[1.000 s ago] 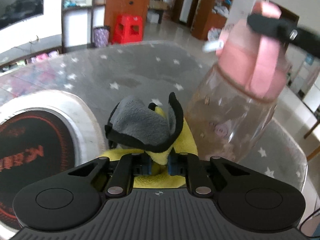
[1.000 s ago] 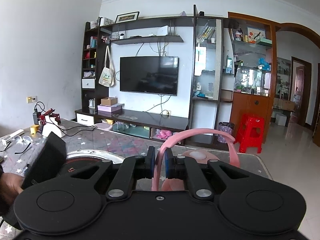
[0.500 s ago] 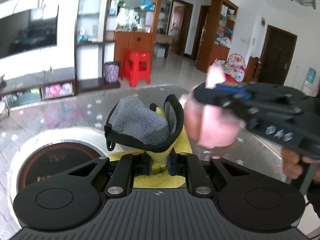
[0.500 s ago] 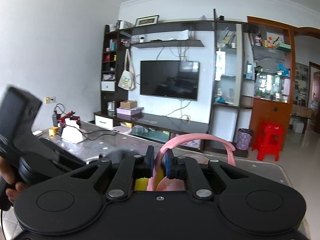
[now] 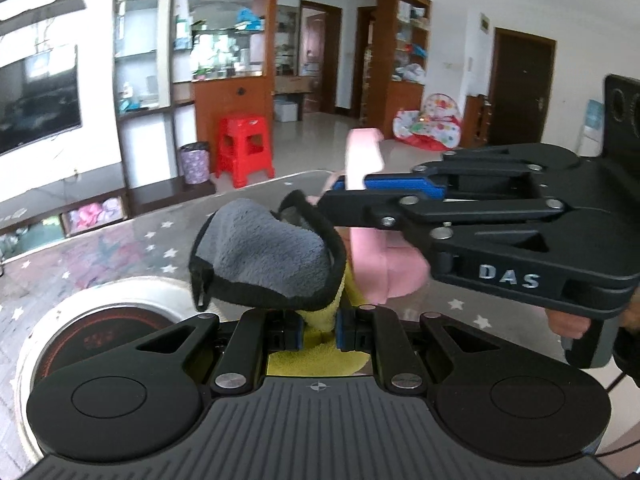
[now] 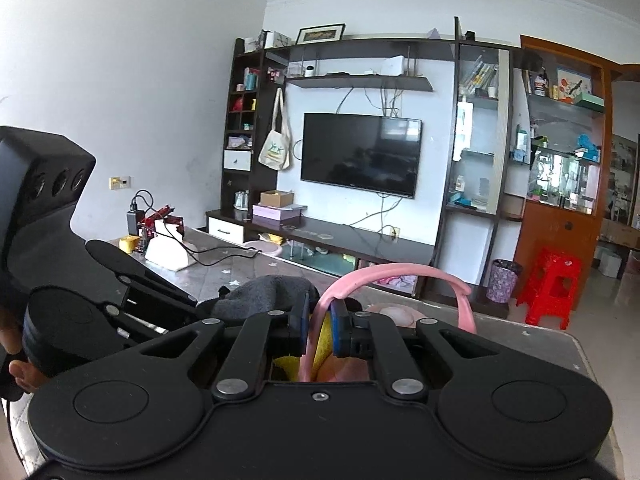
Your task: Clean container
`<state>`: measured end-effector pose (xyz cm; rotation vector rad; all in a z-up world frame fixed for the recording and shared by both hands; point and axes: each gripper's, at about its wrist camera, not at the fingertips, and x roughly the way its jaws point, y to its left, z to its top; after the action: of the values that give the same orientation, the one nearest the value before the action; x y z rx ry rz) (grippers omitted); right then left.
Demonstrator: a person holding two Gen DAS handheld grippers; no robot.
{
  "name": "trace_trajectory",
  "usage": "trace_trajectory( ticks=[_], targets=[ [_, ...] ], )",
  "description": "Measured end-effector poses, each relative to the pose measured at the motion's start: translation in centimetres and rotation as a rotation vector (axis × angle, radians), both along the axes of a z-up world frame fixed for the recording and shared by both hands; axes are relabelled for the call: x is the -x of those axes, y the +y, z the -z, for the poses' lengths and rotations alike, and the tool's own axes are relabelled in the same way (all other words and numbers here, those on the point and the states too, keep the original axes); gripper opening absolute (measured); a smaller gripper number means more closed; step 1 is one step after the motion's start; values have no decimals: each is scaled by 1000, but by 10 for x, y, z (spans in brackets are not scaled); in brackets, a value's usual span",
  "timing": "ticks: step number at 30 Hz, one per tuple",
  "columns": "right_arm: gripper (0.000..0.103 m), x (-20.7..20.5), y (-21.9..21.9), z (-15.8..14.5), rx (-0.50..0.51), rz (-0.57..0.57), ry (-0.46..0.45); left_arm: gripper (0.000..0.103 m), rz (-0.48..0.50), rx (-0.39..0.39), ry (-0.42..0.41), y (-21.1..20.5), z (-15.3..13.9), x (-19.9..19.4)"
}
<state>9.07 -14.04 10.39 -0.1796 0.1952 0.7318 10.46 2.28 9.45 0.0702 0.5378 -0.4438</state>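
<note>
From the left wrist camera, the left gripper is clamped on a soft grey-and-yellow microfibre cloth with black edging, which bunches up above its fingers. Just beyond, the right gripper reaches in from the right, closed on the pink plastic carry strap of the pink-lidded drinking bottle; the bottle hangs above the star-patterned glossy tabletop, its body mostly hidden, probably light and slippery. The strap is flexible, so the bottle will likely swing; a firmer hold would be at the lid. A round inset cooktop with a red ring lies below left.

From the right wrist camera, the strap arches out of the closed fingers, with the cloth touching or just beside the lid. A white charger with cables sits well apart.
</note>
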Motion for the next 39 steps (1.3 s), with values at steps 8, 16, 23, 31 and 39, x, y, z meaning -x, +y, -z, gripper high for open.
trace_trajectory(
  ticks=[8,16,23,31,39],
  targets=[
    [12,-1,-11,3,8,53,-21,14,61,19,-5,-16,6,4],
    [12,5,-22,9,21,117,-65,14,104,35,-8,-31,10,6],
    [12,3,-36,15,-3,171,-71,14,107,63,8,-36,19,8],
    [12,3,-29,27,-32,175,-60,15,88,75,55,-31,35,10],
    [12,10,-23,37,-38,165,-55,15,54,60,128,-27,55,12]
  ],
)
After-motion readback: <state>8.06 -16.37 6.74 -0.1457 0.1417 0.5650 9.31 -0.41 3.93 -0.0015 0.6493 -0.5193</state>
